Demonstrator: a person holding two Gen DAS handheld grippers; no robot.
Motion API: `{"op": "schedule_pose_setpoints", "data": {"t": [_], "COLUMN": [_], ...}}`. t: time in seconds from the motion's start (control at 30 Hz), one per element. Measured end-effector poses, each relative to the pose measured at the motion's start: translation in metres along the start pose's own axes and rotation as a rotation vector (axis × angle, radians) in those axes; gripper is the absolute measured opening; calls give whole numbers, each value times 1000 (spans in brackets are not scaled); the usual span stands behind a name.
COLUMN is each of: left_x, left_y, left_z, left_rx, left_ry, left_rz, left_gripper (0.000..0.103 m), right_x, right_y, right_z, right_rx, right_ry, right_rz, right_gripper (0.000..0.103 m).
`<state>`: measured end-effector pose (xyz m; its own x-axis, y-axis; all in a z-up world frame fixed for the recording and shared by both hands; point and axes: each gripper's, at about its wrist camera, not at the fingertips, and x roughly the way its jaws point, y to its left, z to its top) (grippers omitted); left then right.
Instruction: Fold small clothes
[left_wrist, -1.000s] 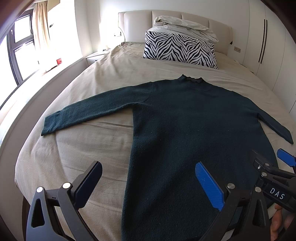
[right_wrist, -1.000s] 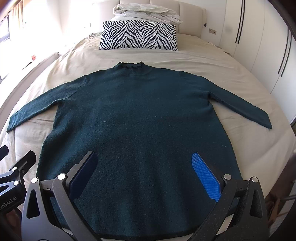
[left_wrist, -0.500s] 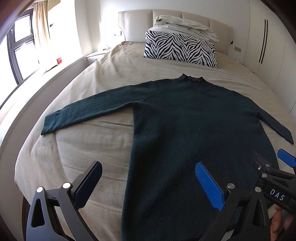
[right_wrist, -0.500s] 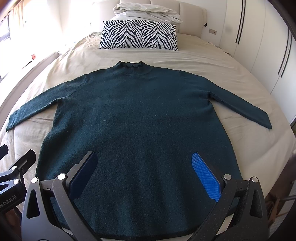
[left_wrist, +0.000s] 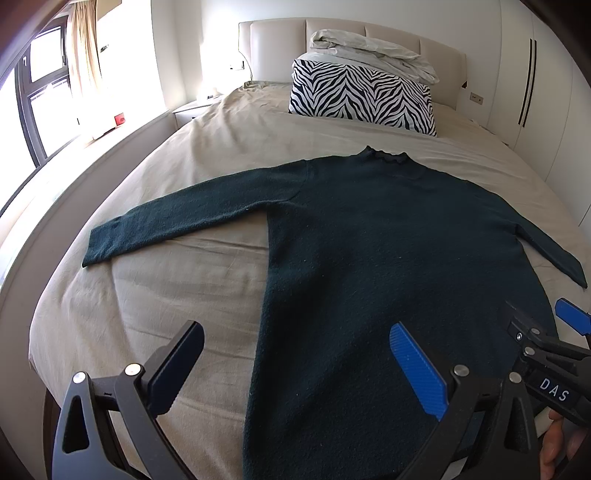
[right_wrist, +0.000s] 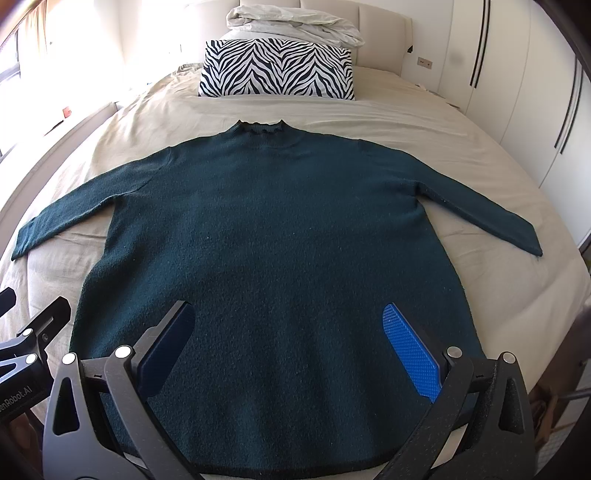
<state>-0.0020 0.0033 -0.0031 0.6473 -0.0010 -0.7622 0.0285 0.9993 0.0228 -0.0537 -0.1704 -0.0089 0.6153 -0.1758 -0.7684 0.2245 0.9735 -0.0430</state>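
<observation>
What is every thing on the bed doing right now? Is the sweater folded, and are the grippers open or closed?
Sweater: spread flat, unfolded, both sleeves stretched out to the sides.
Left gripper: open, holding nothing, over the sweater's left edge.
Right gripper: open, holding nothing, over the sweater's lower part.
Zebra pillow: propped near the headboard.
White bedding: bundled up and rumpled behind the pillow.
Bed sheet: spread out, slightly wrinkled.

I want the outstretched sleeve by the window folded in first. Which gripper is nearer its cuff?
Left. The left gripper hovers over that side's hem, below the cuff; the right gripper hangs over the sweater's middle.
</observation>
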Motion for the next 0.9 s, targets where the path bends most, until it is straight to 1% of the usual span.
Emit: {"op": "schedule_pose_setpoints", "data": {"t": [0.9], "left_x": [9], "left_y": [5], "left_z": [-7], "left_rx": [-4], "left_ry": [7], "left_rz": [0], "left_gripper": [103], "right_x": [3], "right_y": [0], "right_z": [-1], "right_rx": [-2], "right_ry": [7], "right_rz": [-3], "right_gripper": [103]}}
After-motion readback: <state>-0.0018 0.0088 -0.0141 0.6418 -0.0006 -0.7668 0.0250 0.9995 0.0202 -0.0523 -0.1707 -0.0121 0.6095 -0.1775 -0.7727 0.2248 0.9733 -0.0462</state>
